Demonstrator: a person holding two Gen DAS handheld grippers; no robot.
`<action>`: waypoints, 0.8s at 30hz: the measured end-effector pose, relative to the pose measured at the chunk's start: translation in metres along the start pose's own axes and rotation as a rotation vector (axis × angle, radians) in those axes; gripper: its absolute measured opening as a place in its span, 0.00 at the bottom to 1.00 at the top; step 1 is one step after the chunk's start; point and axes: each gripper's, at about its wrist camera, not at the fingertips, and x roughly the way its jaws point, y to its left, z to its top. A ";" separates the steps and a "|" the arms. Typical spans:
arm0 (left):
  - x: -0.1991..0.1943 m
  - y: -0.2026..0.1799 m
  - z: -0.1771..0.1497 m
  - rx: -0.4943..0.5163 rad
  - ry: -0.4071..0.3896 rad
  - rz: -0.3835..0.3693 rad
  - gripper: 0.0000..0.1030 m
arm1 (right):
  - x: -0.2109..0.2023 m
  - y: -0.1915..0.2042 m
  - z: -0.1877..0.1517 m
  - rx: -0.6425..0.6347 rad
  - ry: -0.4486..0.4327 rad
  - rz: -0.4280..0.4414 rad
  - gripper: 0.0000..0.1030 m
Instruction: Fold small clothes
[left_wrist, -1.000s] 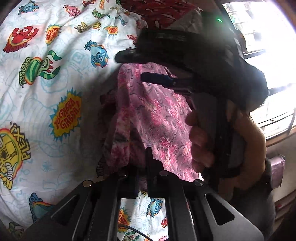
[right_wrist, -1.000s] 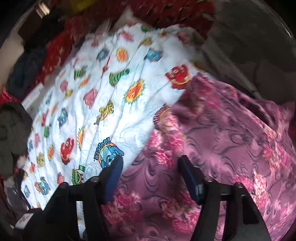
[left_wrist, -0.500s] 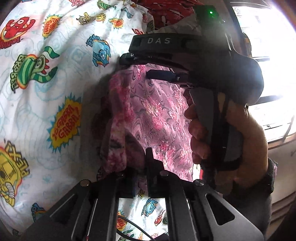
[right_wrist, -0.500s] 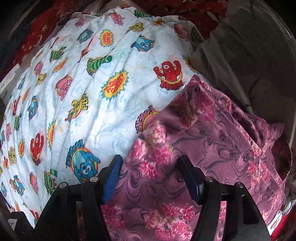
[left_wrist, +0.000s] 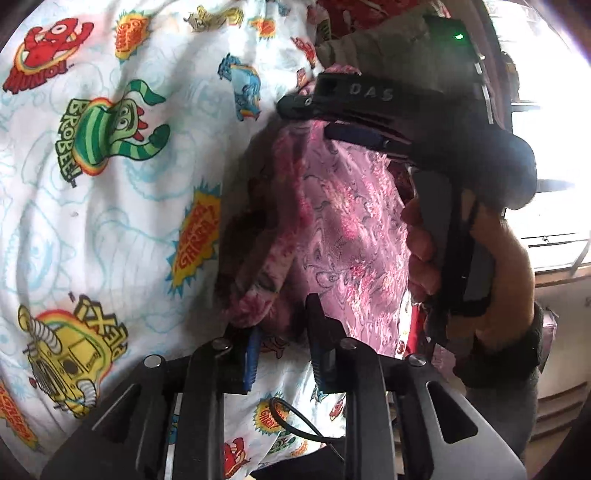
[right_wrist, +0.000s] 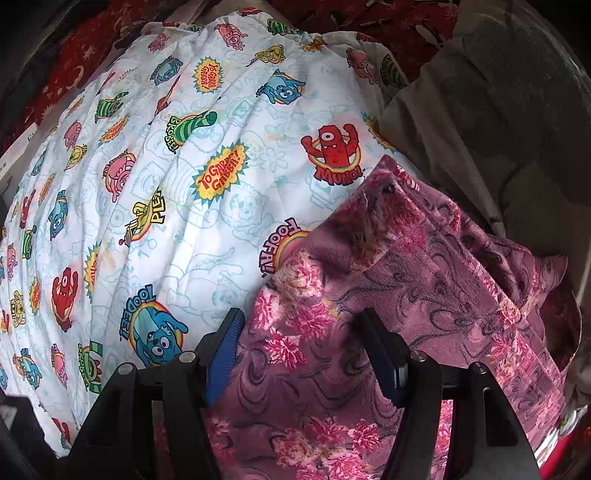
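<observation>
A small pink-purple floral garment (left_wrist: 340, 229) lies on a white cartoon-print sheet (left_wrist: 110, 206). My left gripper (left_wrist: 282, 328) stands at its near edge, fingers a little apart, with a fold of the cloth between them. My right gripper (left_wrist: 310, 118) shows in the left wrist view at the garment's far end, held by a hand (left_wrist: 491, 258). In the right wrist view the garment (right_wrist: 388, 295) lies folded in layers, and my right gripper (right_wrist: 299, 325) is open with the cloth spread between and under its fingers.
The cartoon sheet (right_wrist: 184, 184) covers a bed. Red patterned fabric (right_wrist: 74, 74) lies at the far edge and grey cloth (right_wrist: 498, 110) at the right. A bright window (left_wrist: 546, 129) is on the right in the left wrist view.
My left gripper's fingers have parted slightly; they were tight on the cloth before. My right gripper has moved forward over the garment and stays open.
</observation>
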 end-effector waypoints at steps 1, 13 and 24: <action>0.002 -0.003 0.002 0.013 0.004 0.008 0.19 | 0.000 -0.001 0.001 0.003 0.000 0.000 0.64; 0.015 -0.040 0.008 0.280 0.114 0.205 0.27 | -0.006 -0.010 0.007 0.044 -0.008 0.035 0.64; 0.002 -0.039 0.016 0.343 0.154 0.198 0.30 | -0.016 -0.046 0.003 0.141 -0.036 0.138 0.64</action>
